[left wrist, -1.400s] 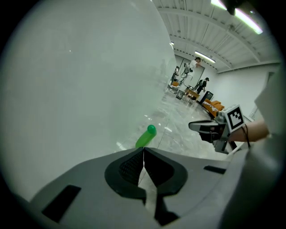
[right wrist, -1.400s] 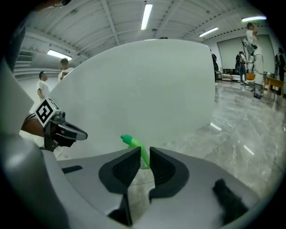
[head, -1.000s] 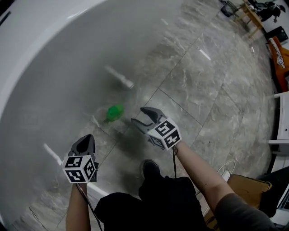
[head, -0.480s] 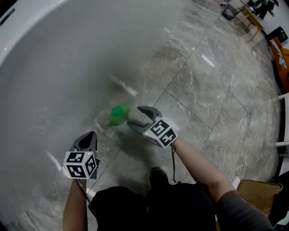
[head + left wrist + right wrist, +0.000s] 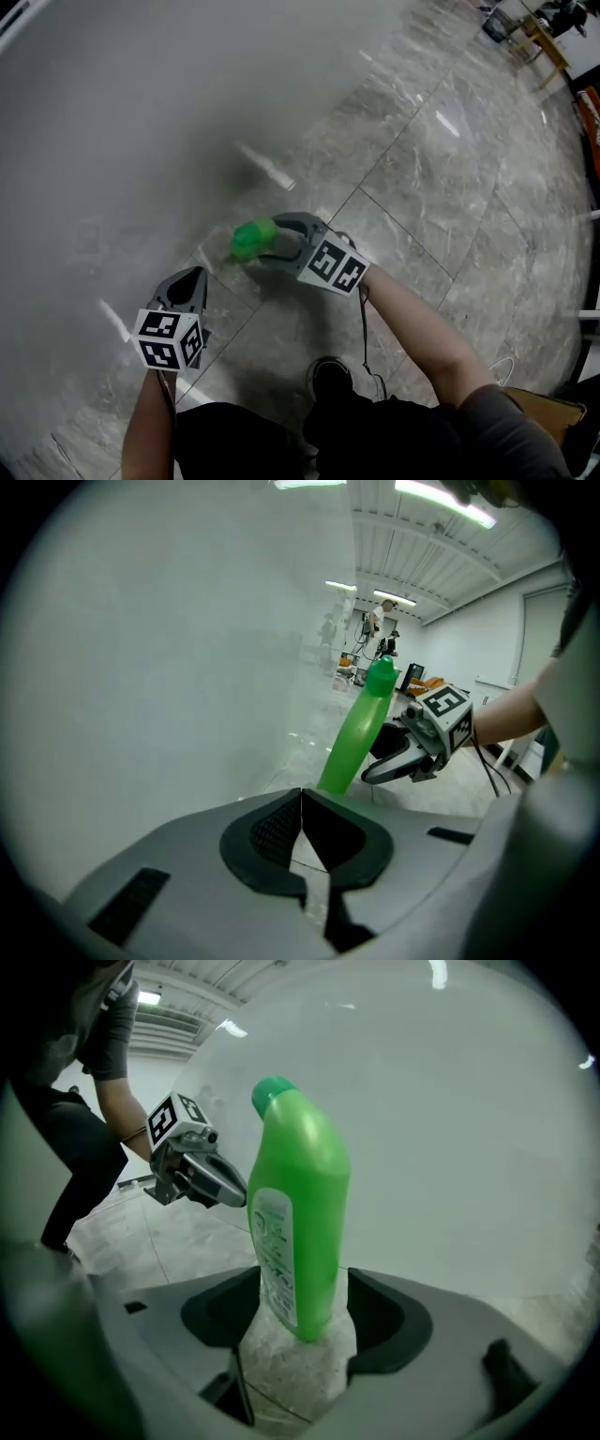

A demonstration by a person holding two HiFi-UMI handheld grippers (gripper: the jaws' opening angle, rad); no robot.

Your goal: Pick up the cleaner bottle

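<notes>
Our right gripper (image 5: 277, 241), spread, straddles the cleaner bottle (image 5: 298, 1222); we should centre, then squeeze. Our left gripper (image 5: 302, 832) is pressed together.

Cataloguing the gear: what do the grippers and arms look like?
The left gripper and right gripper: grey shells, black ribbed pads, each with a white cube of black square markers. A thin black cable trails from the right one. Short grey sleeve.

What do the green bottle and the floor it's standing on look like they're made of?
Green bottle: likely plastic, smooth and slightly glossy, with uniform colour and a moulded shape. Floor: polished grey marble or marble-look tile, judging by the veining, joint lines and light reflections.
</notes>
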